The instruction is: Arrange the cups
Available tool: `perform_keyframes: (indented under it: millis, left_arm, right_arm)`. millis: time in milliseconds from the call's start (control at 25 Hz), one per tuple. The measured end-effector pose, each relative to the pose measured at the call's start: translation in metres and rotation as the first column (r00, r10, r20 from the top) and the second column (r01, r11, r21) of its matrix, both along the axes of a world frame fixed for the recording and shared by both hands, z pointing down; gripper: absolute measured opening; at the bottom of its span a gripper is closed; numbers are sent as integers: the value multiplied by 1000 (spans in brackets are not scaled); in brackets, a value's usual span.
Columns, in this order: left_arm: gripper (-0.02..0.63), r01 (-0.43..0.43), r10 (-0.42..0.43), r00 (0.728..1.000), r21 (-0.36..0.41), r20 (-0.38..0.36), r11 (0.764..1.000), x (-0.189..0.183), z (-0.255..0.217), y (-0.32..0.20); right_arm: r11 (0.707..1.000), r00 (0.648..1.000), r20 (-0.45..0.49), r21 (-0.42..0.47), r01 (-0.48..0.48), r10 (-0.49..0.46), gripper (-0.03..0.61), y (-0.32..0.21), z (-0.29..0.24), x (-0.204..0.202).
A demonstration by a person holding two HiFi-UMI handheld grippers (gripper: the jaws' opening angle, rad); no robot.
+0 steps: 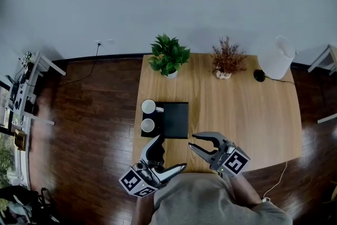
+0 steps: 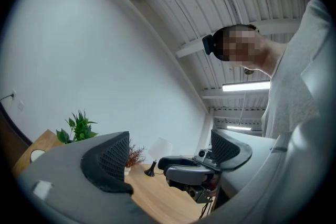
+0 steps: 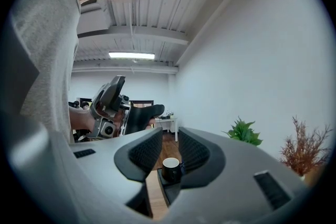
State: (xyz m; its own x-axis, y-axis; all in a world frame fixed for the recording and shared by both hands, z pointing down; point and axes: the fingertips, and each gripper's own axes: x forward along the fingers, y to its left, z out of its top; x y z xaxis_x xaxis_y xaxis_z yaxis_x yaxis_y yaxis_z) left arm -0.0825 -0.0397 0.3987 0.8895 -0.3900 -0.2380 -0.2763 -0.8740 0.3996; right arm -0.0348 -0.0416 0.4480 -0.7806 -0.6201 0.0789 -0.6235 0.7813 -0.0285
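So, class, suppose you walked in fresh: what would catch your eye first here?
Two cups sit one behind the other on the left edge of a black tray on the wooden table. At its near edge the left gripper and right gripper hover open and empty. A green plant and a white lamp stand along the far side.

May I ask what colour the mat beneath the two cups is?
Black; the mat shows best in the head view.
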Motion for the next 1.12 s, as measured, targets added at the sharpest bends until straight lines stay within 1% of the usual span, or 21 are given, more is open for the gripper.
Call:
perform_keyframes:
  millis: [120, 520, 880, 1120]
  left_arm:
    - [474, 1, -1, 1000, 0, -2, 1000, -1, 0, 0]
    - [474, 3, -3, 1000, 1, -5, 1000, 0, 0, 0]
    - [474, 24, -24, 1000, -11, -7, 1000, -6, 6, -4]
    - [474, 35, -35, 999, -15, -10, 999, -17, 5, -3]
  right_arm:
    - [1000, 1000, -16, 8, 4, -4, 94, 0, 1, -2]
    - [1000, 999, -22, 15, 24, -24, 94, -1, -2, -12]
    - [999, 999, -31, 4, 32, -32, 93, -3, 5, -14]
    - [999, 998, -43, -13, 36, -37, 93, 0, 7, -23]
